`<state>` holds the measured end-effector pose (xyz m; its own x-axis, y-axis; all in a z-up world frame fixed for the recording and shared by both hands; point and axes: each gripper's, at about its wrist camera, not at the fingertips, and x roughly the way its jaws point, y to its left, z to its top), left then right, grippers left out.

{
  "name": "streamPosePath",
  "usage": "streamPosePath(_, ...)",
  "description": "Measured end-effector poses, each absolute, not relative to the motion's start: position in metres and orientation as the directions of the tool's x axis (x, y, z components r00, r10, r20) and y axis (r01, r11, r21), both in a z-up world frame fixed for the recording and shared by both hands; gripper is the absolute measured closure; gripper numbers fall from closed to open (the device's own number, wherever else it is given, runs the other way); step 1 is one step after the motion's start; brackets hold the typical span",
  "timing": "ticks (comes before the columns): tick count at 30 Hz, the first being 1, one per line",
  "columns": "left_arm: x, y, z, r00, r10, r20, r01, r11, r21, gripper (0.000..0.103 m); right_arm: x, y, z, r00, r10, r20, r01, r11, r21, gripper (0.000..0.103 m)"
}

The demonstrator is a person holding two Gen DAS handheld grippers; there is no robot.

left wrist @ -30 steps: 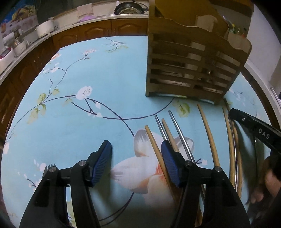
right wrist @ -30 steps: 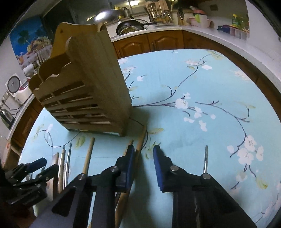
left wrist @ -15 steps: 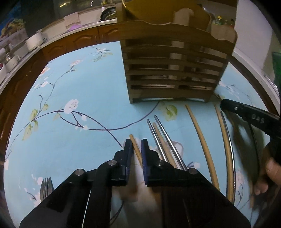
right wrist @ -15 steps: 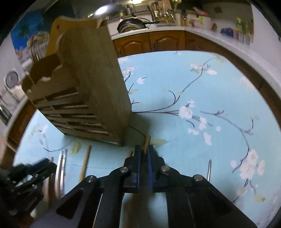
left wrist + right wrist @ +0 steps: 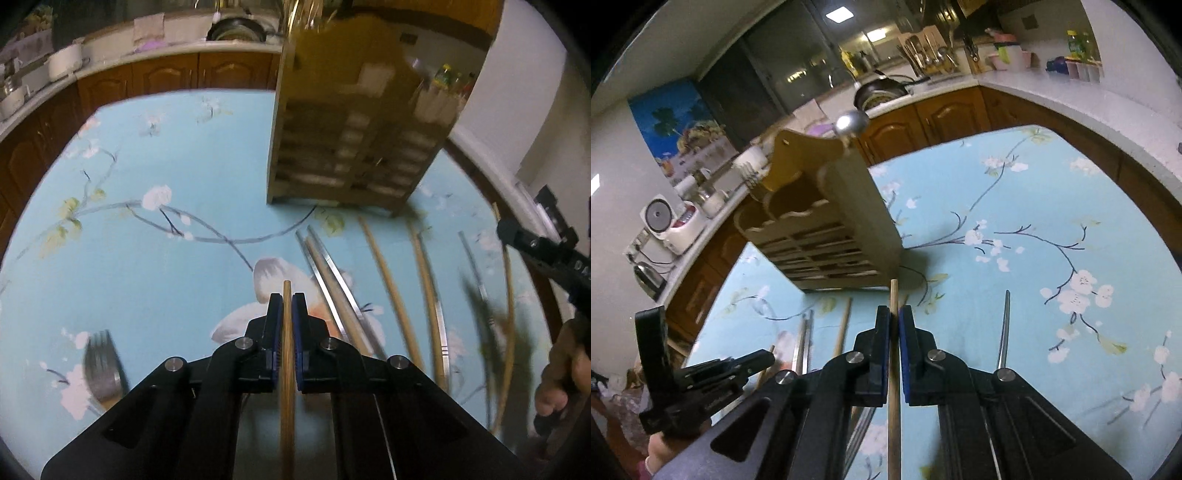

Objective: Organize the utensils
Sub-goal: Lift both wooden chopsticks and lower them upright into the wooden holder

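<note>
My left gripper [image 5: 287,306] is shut on a wooden chopstick [image 5: 287,369] and holds it above the blue floral tablecloth [image 5: 147,258]. My right gripper [image 5: 894,317] is shut on another wooden chopstick [image 5: 894,406], lifted, its tip pointing at the wooden utensil holder [image 5: 827,229]. The holder [image 5: 358,140] stands upright at the back of the left wrist view. Several wooden and metal chopsticks [image 5: 332,280] lie on the cloth in front of it. A metal fork [image 5: 101,362] lies at the lower left.
A metal chopstick [image 5: 1004,328] lies on the cloth right of my right gripper. The left gripper [image 5: 701,380] shows at the lower left of the right wrist view. Wooden kitchen cabinets [image 5: 942,114] and a countertop with pans surround the table.
Both grippers closed from open onto wooden chopsticks and lifted them off the cloth. Both cameras rose and tilted up.
</note>
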<state>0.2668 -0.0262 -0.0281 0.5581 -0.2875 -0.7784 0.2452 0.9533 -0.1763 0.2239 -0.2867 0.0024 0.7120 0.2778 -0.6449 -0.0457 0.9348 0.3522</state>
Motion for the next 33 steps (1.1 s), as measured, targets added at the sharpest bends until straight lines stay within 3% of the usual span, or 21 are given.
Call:
streamPosePath(16,0.201,-0.002,0.097,0.724,-0.402,-0.560,0.334,0.915,-0.225,0.099,0.176,-0.273,0.075,0.810,0.296,-0.505,-0.131,0.933,0.336,0.098)
streamPosePath(33,0.195,0.014,0.130,0.778,-0.403,-0.482,0.331,0.915,-0.231,0.099,0.173,-0.268,0.119,0.862,0.297,-0.410,-0.176,0.936,0.306,0.098)
